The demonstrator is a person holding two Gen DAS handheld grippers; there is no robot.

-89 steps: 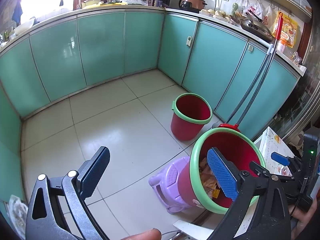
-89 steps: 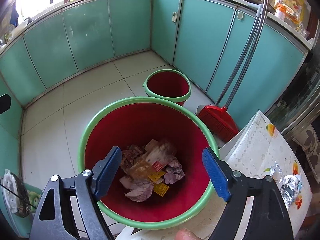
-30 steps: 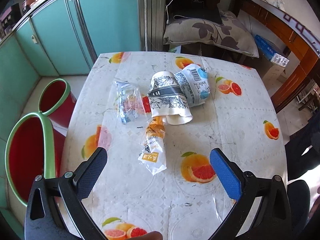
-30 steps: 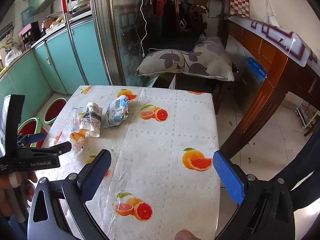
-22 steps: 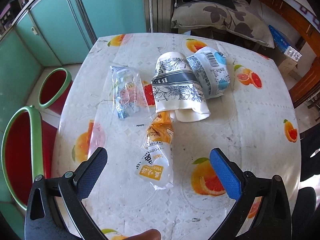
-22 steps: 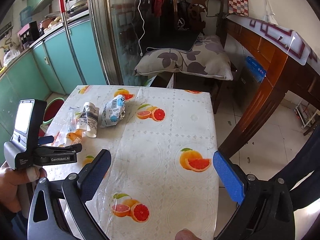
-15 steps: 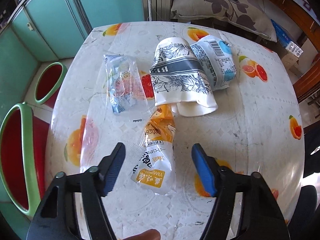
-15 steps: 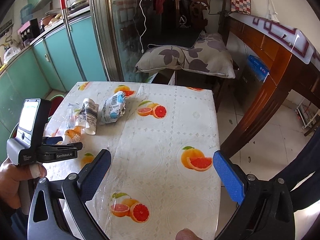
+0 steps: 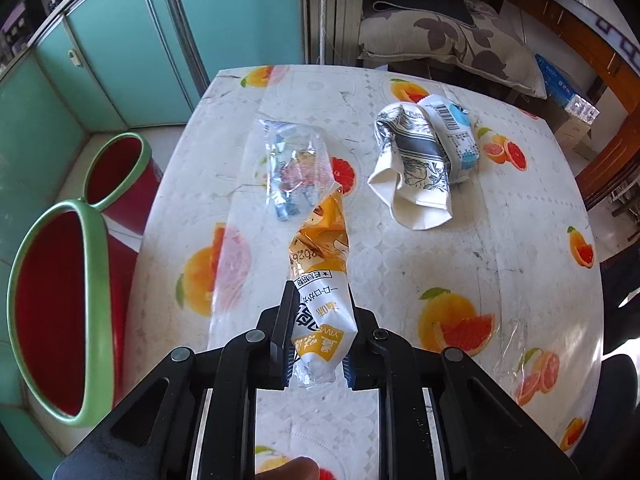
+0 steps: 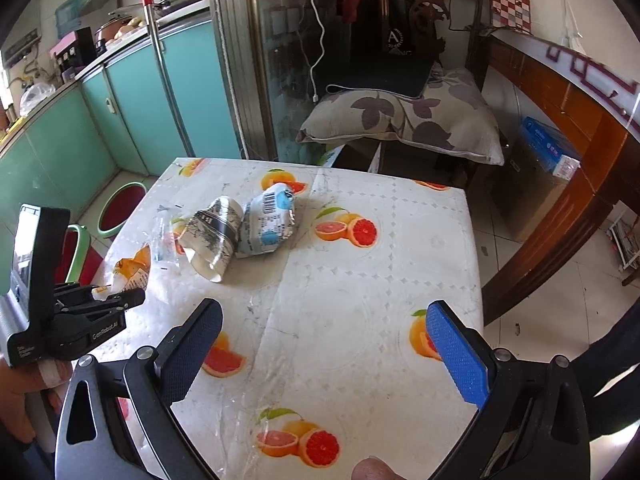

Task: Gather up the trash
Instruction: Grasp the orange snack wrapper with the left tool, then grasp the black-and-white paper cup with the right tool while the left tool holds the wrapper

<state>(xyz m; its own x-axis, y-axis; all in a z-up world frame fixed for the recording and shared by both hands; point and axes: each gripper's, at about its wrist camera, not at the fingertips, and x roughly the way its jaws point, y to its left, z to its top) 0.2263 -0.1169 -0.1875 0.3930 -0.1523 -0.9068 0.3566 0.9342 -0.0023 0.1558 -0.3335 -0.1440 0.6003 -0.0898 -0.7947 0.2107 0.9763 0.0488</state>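
- Orange-and-white snack wrapper is pinched at its near end in the left claw; the jaws have just been closing and now stand almost together on the crinkled film.
- Its far, orange end slants up off the desk toward a clear plastic bag lying just beyond.
- Print on the wrapper reads upside down; only "YIWU" and some digits come through clearly.
- Right claw hangs wide open over the near part of the fruit-print cloth, with nothing between its blue pads.
- Side of the left tool, seen from the right wrist, carries the white lettering "GenRobot.AI".
- Far right on the desk, a crushed black-and-white paper cup touches a white-and-blue packet bearing a barcode.
- Two red buckets with green rims stand on the floor to the left of the desk.
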